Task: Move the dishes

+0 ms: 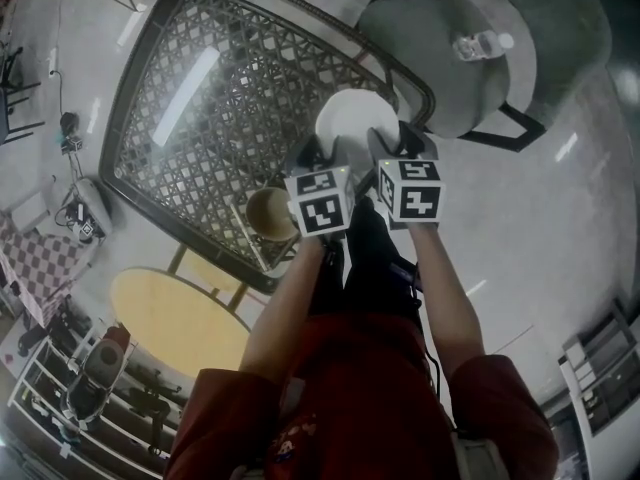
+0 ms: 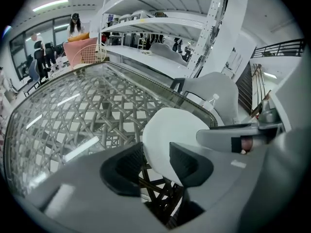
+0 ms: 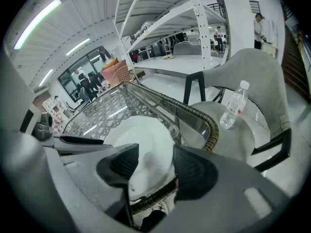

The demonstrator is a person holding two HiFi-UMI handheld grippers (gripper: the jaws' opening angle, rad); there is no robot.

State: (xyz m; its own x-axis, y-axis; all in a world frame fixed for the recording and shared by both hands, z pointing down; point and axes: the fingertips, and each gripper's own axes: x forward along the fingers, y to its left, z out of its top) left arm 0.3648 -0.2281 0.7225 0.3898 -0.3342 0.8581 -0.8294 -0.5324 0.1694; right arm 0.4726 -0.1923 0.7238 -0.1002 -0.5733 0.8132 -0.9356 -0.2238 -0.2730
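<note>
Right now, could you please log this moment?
left gripper open | right gripper open | white plate on glass table, at both tips

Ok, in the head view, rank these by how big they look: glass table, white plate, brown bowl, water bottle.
1. glass table
2. white plate, partly hidden
3. brown bowl
4. water bottle, which is close to the bowl in apparent size and sits farther off, so unsure

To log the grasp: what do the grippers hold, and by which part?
Nothing yet: left gripper and right gripper stand open at the near rim of the white plate.
</note>
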